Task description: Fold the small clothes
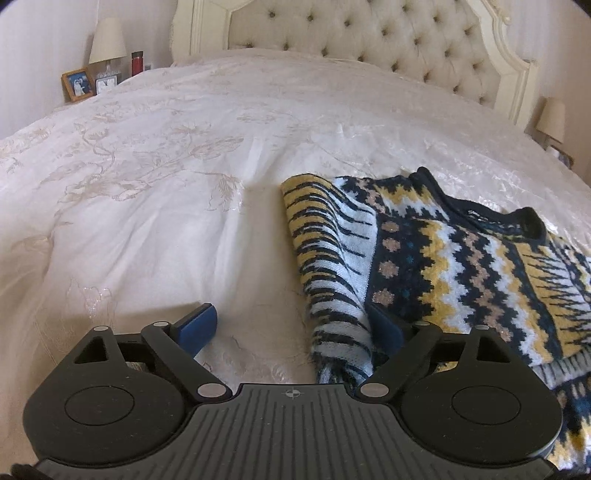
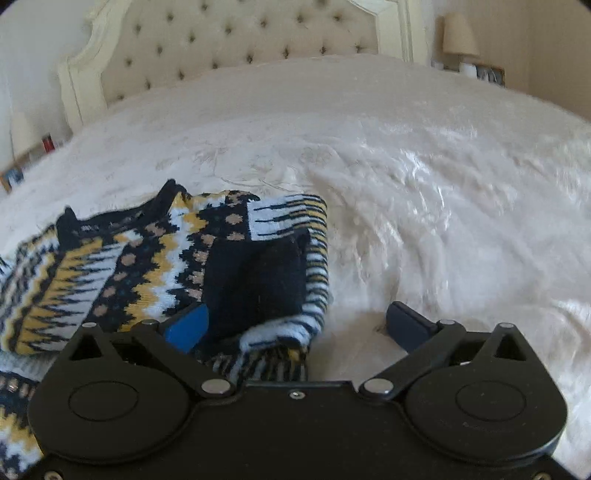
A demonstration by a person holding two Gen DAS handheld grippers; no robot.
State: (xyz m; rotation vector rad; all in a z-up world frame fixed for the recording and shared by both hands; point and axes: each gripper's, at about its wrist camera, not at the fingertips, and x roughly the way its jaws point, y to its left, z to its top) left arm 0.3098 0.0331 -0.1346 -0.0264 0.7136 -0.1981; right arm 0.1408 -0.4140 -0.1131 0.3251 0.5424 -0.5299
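Observation:
A small knit sweater (image 1: 443, 258) with navy, yellow, white and tan zigzag bands lies on the white bedspread (image 1: 166, 203). Its left sleeve (image 1: 332, 251) is folded in over the body. My left gripper (image 1: 295, 328) is open wide at the sweater's left edge, and the sleeve's lower end lies between the jaws. In the right wrist view the sweater (image 2: 110, 266) fills the lower left. Its right sleeve with a dark navy cuff (image 2: 258, 280) is folded in. My right gripper (image 2: 295, 325) is open wide, with that sleeve's end lying between its jaws.
A tufted cream headboard (image 1: 369, 40) stands at the far end of the bed. The left nightstand holds a lamp (image 1: 108, 40), a framed photo (image 1: 78, 84) and a red bottle (image 1: 137, 62). Another lamp (image 2: 459, 35) stands at the right. Bare bedspread (image 2: 443, 184) surrounds the sweater.

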